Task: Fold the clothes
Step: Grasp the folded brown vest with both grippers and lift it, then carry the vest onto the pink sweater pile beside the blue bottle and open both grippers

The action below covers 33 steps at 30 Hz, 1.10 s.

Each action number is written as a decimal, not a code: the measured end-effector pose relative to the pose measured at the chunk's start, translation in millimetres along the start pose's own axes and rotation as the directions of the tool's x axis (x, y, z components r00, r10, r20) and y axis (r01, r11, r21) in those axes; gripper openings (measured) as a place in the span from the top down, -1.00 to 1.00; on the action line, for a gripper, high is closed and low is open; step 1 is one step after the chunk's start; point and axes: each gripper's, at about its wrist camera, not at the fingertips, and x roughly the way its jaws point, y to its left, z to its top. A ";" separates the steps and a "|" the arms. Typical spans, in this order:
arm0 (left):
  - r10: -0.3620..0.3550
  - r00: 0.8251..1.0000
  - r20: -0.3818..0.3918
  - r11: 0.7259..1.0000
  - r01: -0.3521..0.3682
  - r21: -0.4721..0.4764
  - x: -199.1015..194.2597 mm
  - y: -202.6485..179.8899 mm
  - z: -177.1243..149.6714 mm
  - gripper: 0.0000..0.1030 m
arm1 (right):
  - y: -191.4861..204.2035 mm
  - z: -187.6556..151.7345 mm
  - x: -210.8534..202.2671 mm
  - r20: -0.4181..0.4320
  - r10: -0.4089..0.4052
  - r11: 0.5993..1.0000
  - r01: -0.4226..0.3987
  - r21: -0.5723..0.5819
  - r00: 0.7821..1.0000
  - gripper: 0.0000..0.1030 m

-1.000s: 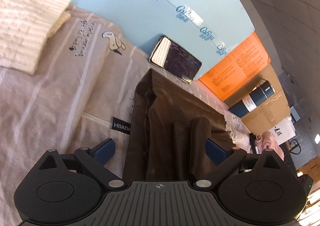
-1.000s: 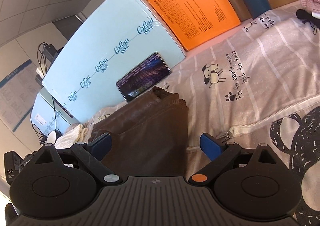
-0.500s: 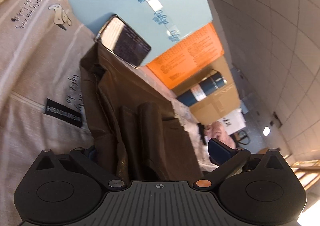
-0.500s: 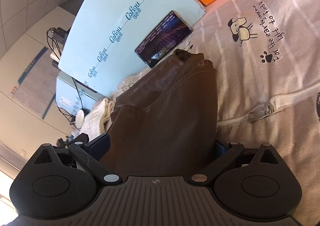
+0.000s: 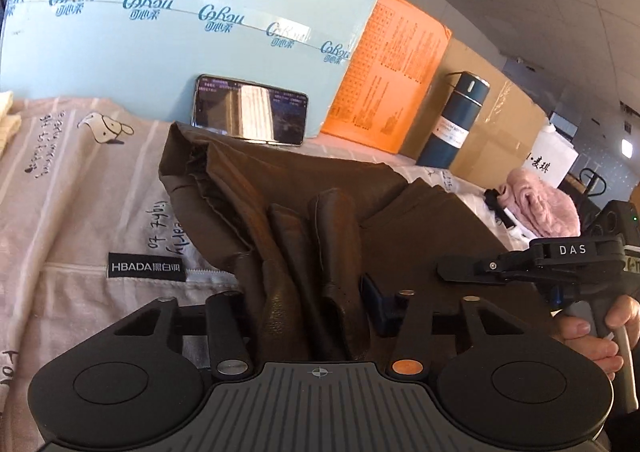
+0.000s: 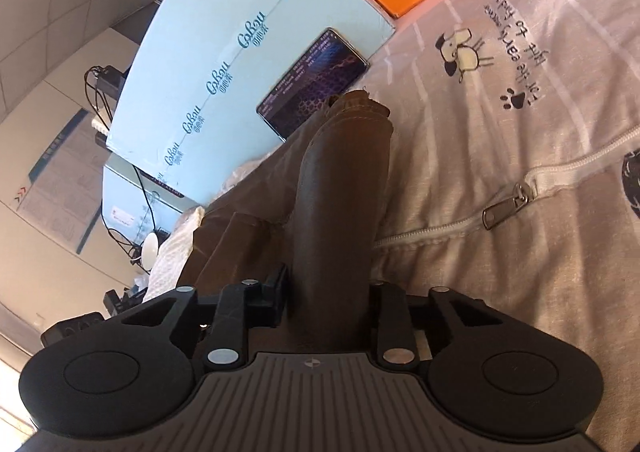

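A pale grey-pink bedsheet printed with cartoon dogs and handwriting covers the whole work surface, with a white zipper seam running across it. Along its far edge lean a light blue foam board with repeated teal lettering and an orange printed cardboard sheet, with a brown carton behind.

The dark brown fabric garment, the thing being folded, lies bunched in the middle of the sheet, its gathered far end just in front of a black smartphone with a lit screen that is propped against the blue board. A dark blue cylindrical bottle stands to the far right, and a fluffy pink cloth lies beyond it.

The left gripper is clenched on several thick pleats at the garment's near edge. The right gripper is clamped on a rolled ridge of the same cloth.

Each grip appears to take a wad of layers rather than one clean edge, so a lift could let inner folds slide out and leave the fold uneven. Dragging the far end further away could knock over the phone. The two grips look close together, so pulling them apart unevenly might twist the cloth instead of flattening it.
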 end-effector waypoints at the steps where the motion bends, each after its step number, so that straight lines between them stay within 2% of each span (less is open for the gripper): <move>1: -0.004 1.000 0.012 1.000 0.004 0.015 -1.9 -4.8 2.0 0.30 | 3.2 -0.1 -4.0 0.016 0.011 1.000 -0.011 -0.016 1.000 0.66; 3: -0.016 0.999 0.036 0.999 0.014 0.046 -5.8 -15.6 6.4 0.41 | 11.9 -0.3 -12.9 0.048 0.028 0.998 -0.025 -0.056 0.998 0.70; 8: -0.058 0.995 0.083 0.987 0.045 0.152 -4.8 -52.1 22.3 0.45 | 22.7 -1.2 -50.7 0.164 0.082 0.992 -0.065 -0.104 0.983 0.72; 11: -0.106 0.990 0.095 0.969 0.082 0.232 6.7 -84.4 37.0 0.45 | 18.5 2.1 -81.3 0.251 0.087 0.992 -0.061 -0.109 0.964 0.73; 14: -0.163 0.981 0.102 0.942 0.124 0.312 24.8 -121.4 51.3 0.45 | 7.9 6.5 -115.6 0.346 0.082 0.994 -0.050 -0.101 0.935 0.73; 17: -0.223 0.967 0.119 0.922 0.170 0.348 47.2 -158.9 59.9 0.45 | -6.1 13.6 -152.2 0.446 0.063 0.996 -0.025 -0.090 0.893 0.73; 21: -0.282 0.950 0.131 0.900 0.215 0.379 81.8 -208.0 63.7 0.45 | -24.8 25.2 -193.1 0.568 0.014 0.996 0.042 -0.085 0.823 0.73; 25: -0.333 0.931 0.150 0.879 0.249 0.406 115.7 -253.9 76.9 0.46 | -42.1 43.7 -225.5 0.652 -0.040 0.990 0.119 -0.078 0.757 0.73; 27: -0.353 0.919 0.178 0.865 0.248 0.437 132.9 -277.9 83.6 0.46 | -52.3 58.0 -240.9 0.697 -0.064 0.985 0.157 -0.070 0.714 0.73; 31: -0.372 0.906 0.200 0.865 0.261 0.429 173.9 -314.3 93.9 0.46 | -78.5 90.5 -264.2 0.769 -0.114 0.977 0.209 -0.027 0.629 0.73; 33: -0.367 0.912 0.184 0.875 0.271 0.402 194.2 -328.1 98.0 0.46 | -96.6 108.6 -270.5 0.782 -0.134 0.978 0.209 0.006 0.608 0.73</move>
